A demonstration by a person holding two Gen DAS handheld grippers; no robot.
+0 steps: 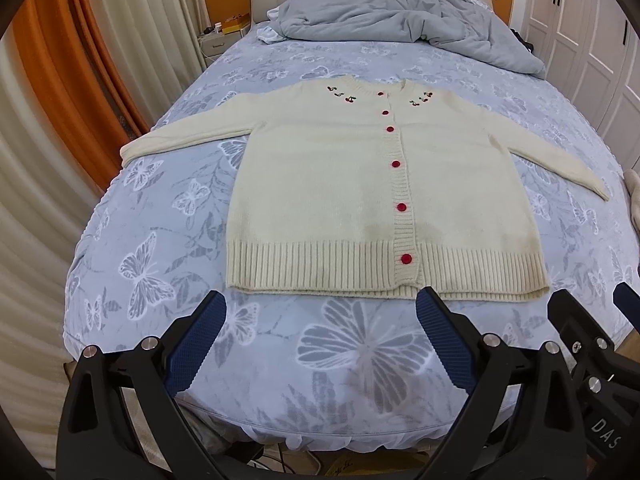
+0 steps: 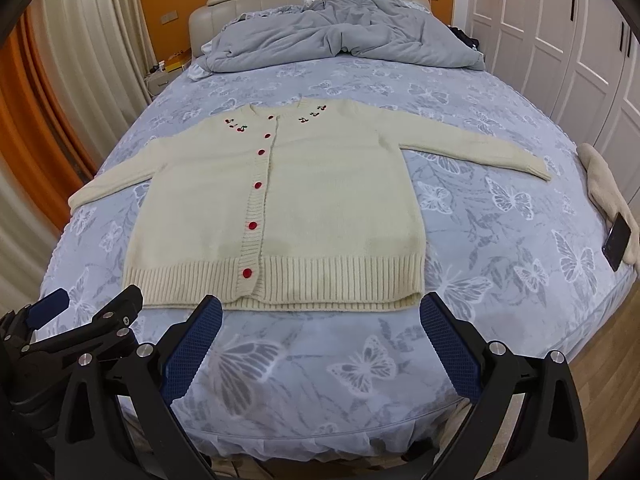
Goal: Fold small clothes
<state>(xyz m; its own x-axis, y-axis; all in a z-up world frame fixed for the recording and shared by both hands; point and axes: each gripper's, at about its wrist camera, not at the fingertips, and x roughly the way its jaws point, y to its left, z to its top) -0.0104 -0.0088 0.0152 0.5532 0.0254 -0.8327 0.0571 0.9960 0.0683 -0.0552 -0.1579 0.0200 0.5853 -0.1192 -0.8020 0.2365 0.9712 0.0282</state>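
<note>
Both grippers, left gripper (image 1: 322, 312) and right gripper (image 2: 320, 316), hover with jaws wide and empty just short of the cardigan (image 1: 360, 196) hem; the cardigan lies flat, buttoned, sleeves spread, mid-bed (image 1: 340, 360)

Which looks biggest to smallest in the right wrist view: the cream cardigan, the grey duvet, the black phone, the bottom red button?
1. cream cardigan
2. grey duvet; it lies farther from the camera, so the order of these two is unsure
3. black phone
4. bottom red button
</note>
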